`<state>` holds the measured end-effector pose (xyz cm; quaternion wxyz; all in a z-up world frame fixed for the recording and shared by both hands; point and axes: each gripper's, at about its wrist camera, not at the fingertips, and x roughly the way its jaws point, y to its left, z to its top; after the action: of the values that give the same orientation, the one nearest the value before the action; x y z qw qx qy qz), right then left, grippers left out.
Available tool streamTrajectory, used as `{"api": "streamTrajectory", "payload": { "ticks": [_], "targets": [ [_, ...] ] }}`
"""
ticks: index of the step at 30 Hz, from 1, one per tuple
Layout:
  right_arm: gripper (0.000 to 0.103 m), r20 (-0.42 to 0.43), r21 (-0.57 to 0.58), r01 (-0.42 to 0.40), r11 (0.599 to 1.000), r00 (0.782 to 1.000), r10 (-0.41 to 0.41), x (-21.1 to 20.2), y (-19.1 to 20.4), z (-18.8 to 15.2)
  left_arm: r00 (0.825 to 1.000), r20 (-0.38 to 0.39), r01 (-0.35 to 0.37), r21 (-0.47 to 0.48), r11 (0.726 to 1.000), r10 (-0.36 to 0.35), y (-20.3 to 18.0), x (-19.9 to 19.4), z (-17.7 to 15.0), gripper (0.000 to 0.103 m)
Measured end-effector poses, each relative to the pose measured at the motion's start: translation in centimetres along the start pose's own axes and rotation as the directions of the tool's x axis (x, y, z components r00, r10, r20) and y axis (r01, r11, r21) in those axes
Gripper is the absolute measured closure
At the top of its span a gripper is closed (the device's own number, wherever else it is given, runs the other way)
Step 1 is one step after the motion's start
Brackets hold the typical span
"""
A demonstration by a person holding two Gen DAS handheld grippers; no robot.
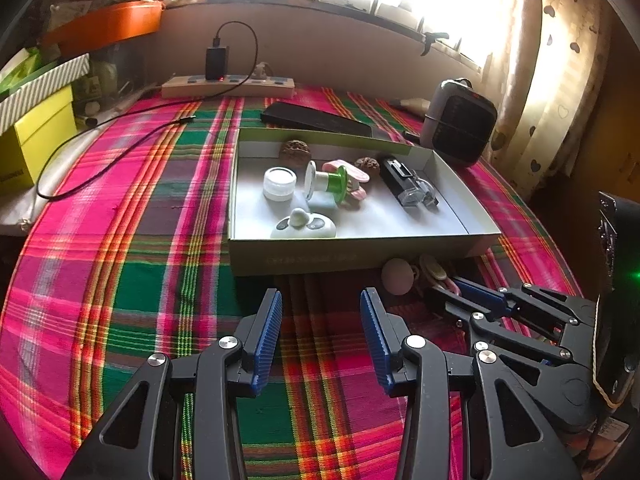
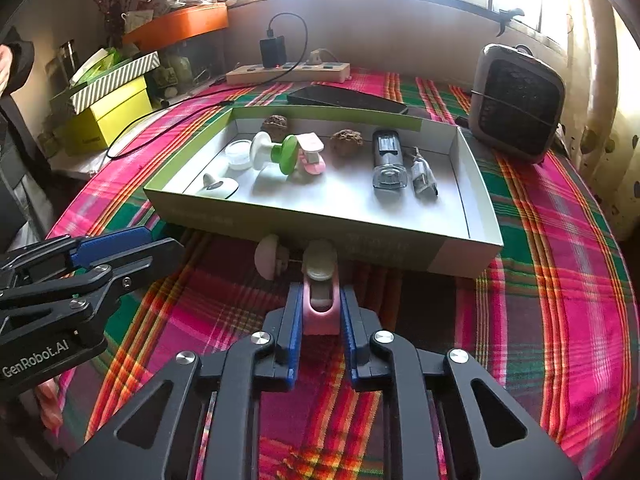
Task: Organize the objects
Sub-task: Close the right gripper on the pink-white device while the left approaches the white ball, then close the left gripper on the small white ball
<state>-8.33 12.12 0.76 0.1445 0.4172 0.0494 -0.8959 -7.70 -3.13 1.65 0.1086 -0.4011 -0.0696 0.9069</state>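
A: The right gripper (image 2: 320,312) has its blue pads pinched on a pink clip-like piece (image 2: 320,308) that lies on the checked cloth (image 2: 560,300). Just ahead of its tips sits a cream disc (image 2: 319,263), touching the pink piece, with a round pale knob (image 2: 267,256) to the left of that.

B: And beyond them?

A: The near wall of the shallow box (image 2: 400,242) stands right behind both; little room between tips and cardboard. To the right of the tool the cloth lies bare up to the table's edge.

B: The left gripper (image 1: 320,334)?

A: Jaws spread, nothing between them, hovering over bare cloth (image 1: 120,280), short of the box (image 1: 304,258). Open cloth runs left of it.

B: What does each view add?

A: The left view shows the right tool from the side, its tips beside the knob (image 1: 396,276). Only the right view shows the pads actually pressing the pink piece. Both show the box's inside: a white jar (image 2: 239,153), a green-and-white spool (image 2: 276,152), two walnuts (image 2: 346,141), a dark bottle (image 2: 387,164).
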Motion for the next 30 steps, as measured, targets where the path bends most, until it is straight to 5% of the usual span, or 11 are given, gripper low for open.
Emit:
{"api": "streamTrajectory", "payload": {
  "ticks": [19, 30],
  "targets": [
    [0.084, 0.019, 0.099, 0.072, 0.993, 0.997, -0.075, -2.3, -4.6, -2.0, 0.993, -0.068, 0.106, 0.073, 0.992, -0.101, -3.5, 2.6, 0.8, 0.064],
    [0.084, 0.028, 0.146, 0.067, 0.987, 0.997, -0.072, -2.9, -6.8, -2.4, 0.994, -0.093, 0.073, 0.106, 0.992, -0.063, -5.3, 4.6, 1.3, 0.064]
  ]
}}
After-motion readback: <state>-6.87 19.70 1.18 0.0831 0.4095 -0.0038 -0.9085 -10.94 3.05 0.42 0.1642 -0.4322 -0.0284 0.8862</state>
